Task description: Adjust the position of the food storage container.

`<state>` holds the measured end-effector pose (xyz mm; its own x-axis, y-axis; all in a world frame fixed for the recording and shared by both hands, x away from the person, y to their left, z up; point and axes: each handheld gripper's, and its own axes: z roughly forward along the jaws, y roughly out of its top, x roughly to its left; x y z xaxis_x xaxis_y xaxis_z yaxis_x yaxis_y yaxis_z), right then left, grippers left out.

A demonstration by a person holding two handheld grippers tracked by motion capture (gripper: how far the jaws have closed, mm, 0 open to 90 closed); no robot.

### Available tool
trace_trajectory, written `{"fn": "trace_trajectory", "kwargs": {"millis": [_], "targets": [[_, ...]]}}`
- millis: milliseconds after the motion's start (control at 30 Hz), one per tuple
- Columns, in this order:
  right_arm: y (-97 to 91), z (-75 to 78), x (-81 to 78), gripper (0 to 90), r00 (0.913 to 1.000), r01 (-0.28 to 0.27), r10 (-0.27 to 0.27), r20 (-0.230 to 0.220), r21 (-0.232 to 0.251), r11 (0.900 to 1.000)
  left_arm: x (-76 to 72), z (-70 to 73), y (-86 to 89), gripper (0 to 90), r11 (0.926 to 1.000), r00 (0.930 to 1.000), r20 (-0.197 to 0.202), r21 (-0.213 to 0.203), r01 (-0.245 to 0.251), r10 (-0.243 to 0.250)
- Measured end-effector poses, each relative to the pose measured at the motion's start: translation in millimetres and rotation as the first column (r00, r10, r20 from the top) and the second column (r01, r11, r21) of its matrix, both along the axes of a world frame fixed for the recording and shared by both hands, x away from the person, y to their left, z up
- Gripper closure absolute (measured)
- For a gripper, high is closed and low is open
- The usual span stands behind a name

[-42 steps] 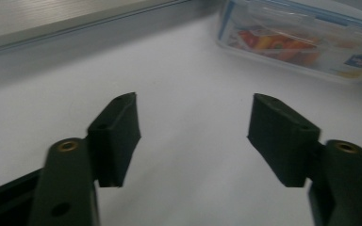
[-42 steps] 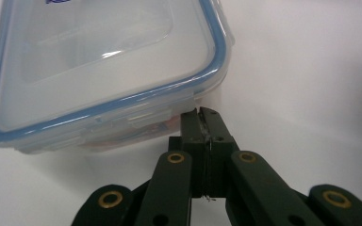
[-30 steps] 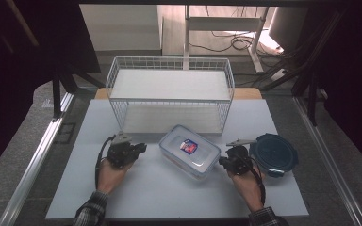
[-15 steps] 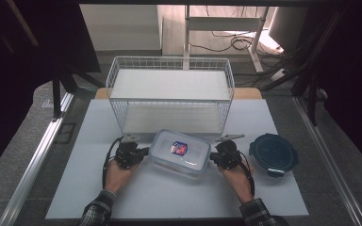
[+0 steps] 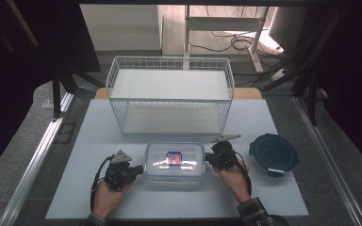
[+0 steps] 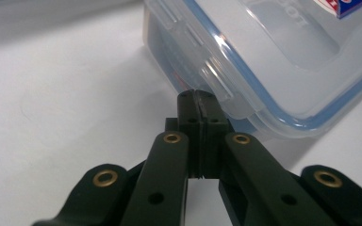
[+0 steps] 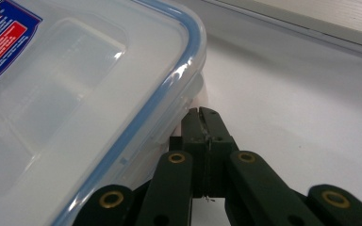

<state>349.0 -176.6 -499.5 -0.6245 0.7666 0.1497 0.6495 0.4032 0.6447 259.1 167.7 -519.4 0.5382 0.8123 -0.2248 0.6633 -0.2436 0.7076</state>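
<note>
Step in hand, by the look of it: squeezing a clear lidded food container (image 5: 175, 160) between two closed grippers, one at each short end, ready to lift or slide it. Sits on the white table (image 5: 283, 197), near the middle, just on the near side of the white wire basket (image 5: 169, 96).

Left gripper (image 5: 133, 170) at the container's left end, jaws pressed together with nothing between them; in the left gripper view, tips (image 6: 199, 101) tucked right under the lid's side latch (image 6: 202, 70), touching or all but touching the wall. Right gripper (image 5: 210, 159) at the right end, jaws likewise shut on nothing; in the right gripper view, tips (image 7: 202, 120) nosed in beneath the blue-sealed lid rim (image 7: 169, 89), against the container's corner.

Next move, as judged: steady inward pressure from both sides, evenly matched, then a level lift and a carry to the far side, probably over the basket's rim. Uneven push likely to pivot the container or let it slip off the narrow closed tips; smooth plastic gives little purchase. Tips under the lid edge could also pry at a latch rather than bear the load.

Around it: a round dark lidded container (image 5: 273, 154) to the right, well apart from the right hand, not in the path. Basket wall directly beyond the container, tall enough to demand a clear rise before any far-side move. Red and blue label (image 5: 173, 157) on the lid.
</note>
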Motion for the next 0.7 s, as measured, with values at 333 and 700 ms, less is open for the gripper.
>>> {"fn": "trace_trajectory", "kwargs": {"millis": [333,700], "targets": [[-1.5,-1.0,-1.4,85.6,1.0000,-0.006,0.007,0.005,-0.022,0.9997,-3.3,0.0,2.4,86.3,0.9998,0.9997,0.011,0.006,0.019,-0.020],[-31.7,24.2,-35.7,53.9,0.9885,-0.007,0.004,0.151,0.018,0.9998,-14.0,4.9,22.4,35.7,0.9989,0.9971,0.074,0.043,-0.020,0.016]]}}
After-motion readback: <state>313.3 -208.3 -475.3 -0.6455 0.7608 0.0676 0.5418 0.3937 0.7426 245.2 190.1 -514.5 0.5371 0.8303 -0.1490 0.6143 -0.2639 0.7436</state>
